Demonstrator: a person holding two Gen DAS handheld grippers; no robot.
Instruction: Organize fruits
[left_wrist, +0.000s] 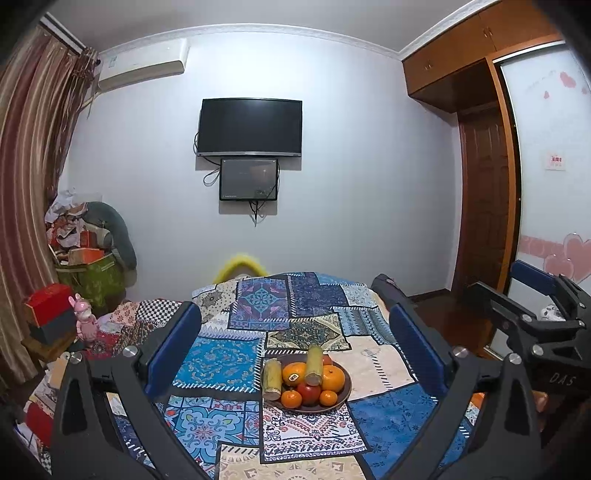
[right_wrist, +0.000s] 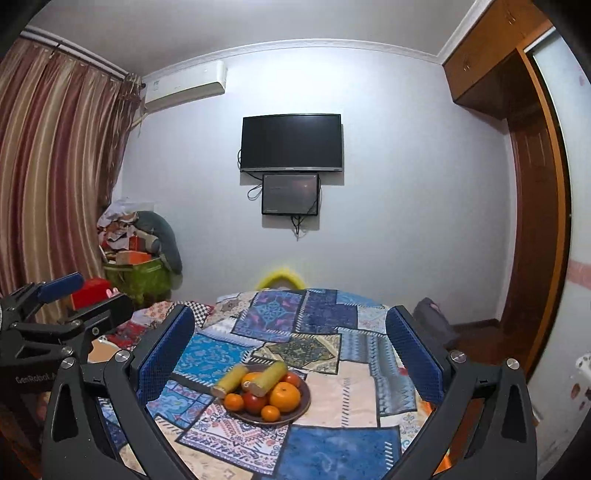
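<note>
A round brown plate (left_wrist: 345, 387) of glossy oranges (left_wrist: 333, 377), tomatoes (left_wrist: 309, 393) and cylindrical sugarcane pieces (left_wrist: 272, 380) is set on a patchwork-covered surface (left_wrist: 391, 417); the fingers of both the left gripper (left_wrist: 295, 350) and the right gripper (right_wrist: 291, 354) are spread wide, nothing between them.

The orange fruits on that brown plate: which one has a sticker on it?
The large orange at the plate's left side, wedged between the two yellow-green cane pieces. It alone bears a small dark oval sticker; the other oranges are bare.
</note>
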